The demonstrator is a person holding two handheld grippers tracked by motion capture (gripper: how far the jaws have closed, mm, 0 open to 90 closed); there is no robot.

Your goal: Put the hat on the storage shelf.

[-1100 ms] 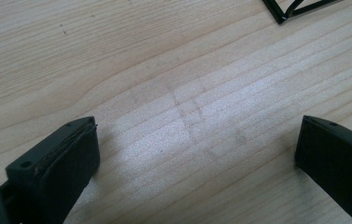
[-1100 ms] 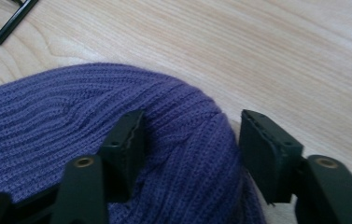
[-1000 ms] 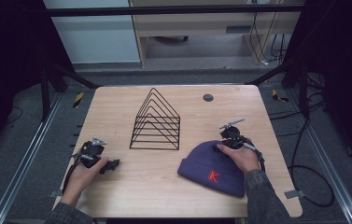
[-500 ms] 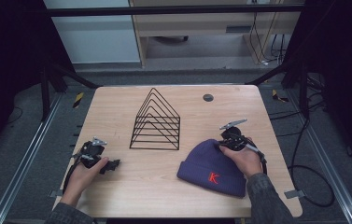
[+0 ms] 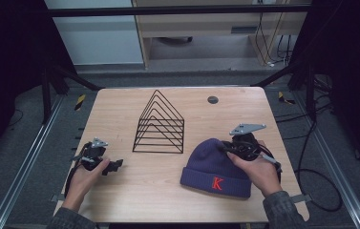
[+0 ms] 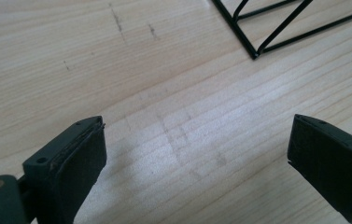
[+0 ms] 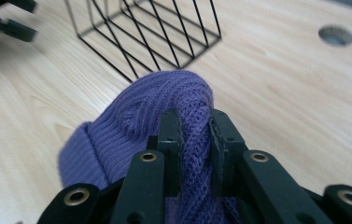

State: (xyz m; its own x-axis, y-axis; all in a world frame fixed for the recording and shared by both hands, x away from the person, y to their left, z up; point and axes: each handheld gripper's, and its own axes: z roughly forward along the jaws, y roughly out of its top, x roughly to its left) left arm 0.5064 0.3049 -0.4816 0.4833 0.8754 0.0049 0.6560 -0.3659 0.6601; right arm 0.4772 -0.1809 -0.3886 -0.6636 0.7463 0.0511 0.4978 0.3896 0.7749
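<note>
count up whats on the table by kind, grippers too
hat: 1, purple, pinched in the right gripper
wire rack: 1, black
grippers: 2, the left gripper has its fingers spread over bare wood
total: 4

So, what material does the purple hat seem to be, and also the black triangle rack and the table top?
The purple ribbed hat with a red K looks like soft knitted yarn, wool or acrylic: ribs and stitches show where the right claw pinches it. The black triangular wire rack seems thin metal rod with a dark coating, slightly glossy. The pale table top shows wood grain, matte; solid wood or laminate, I cannot tell.
</note>
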